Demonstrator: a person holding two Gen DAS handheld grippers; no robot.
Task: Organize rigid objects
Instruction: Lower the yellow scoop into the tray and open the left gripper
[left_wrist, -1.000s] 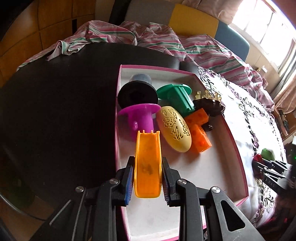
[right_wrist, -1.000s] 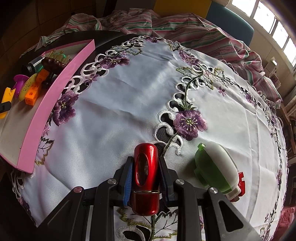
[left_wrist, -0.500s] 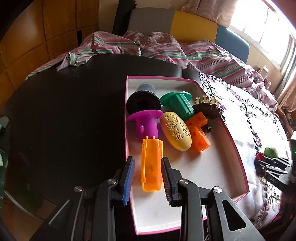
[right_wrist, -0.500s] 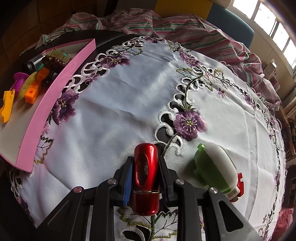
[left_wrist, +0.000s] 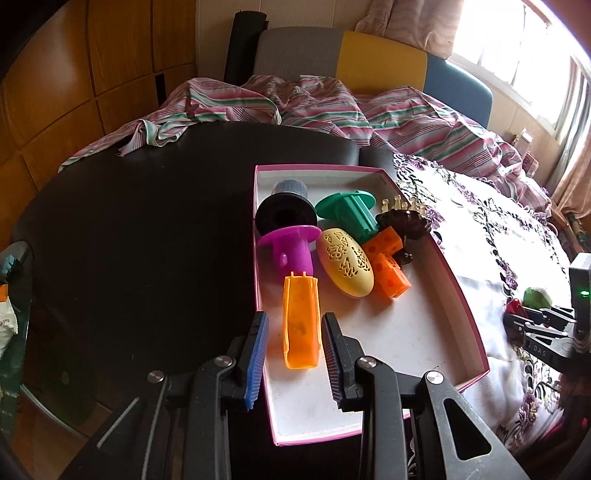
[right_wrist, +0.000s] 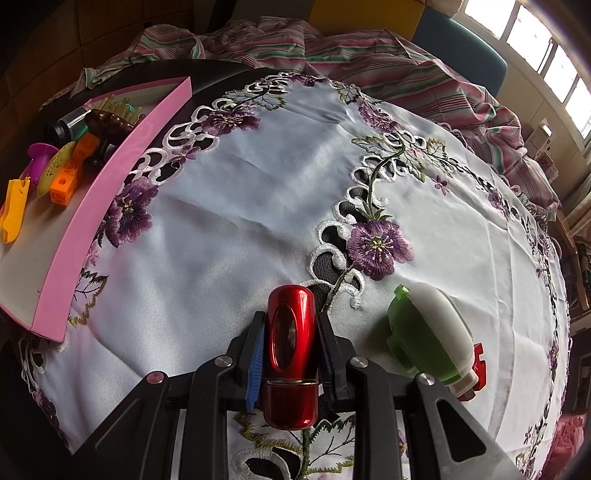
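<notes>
A pink-walled tray (left_wrist: 466, 295) holds several toys: a black cylinder (left_wrist: 284, 214), a purple piece (left_wrist: 291, 247), a green piece (left_wrist: 351, 212), a yellow egg shape (left_wrist: 345, 262) and orange cubes (left_wrist: 389, 266). An orange scoop-like piece (left_wrist: 300, 306) lies flat on the tray floor. My left gripper (left_wrist: 294, 332) hangs above its near end, open, with a gap on each side. On the cloth, my right gripper (right_wrist: 291, 325) is shut on a glossy red cylinder (right_wrist: 291, 354). A green and white object (right_wrist: 432, 332) lies just right of it.
The tray (right_wrist: 96, 206) sits where the black table (left_wrist: 147, 240) meets the white embroidered cloth (right_wrist: 258, 206). A small red piece (right_wrist: 478, 363) pokes out beside the green and white object. Striped fabric (left_wrist: 314, 107) is bunched along the far edge, chairs behind it.
My left gripper let go of the orange piece, which now lies in the tray, and has drawn back and up from it. The right gripper and red cylinder have not moved.
</notes>
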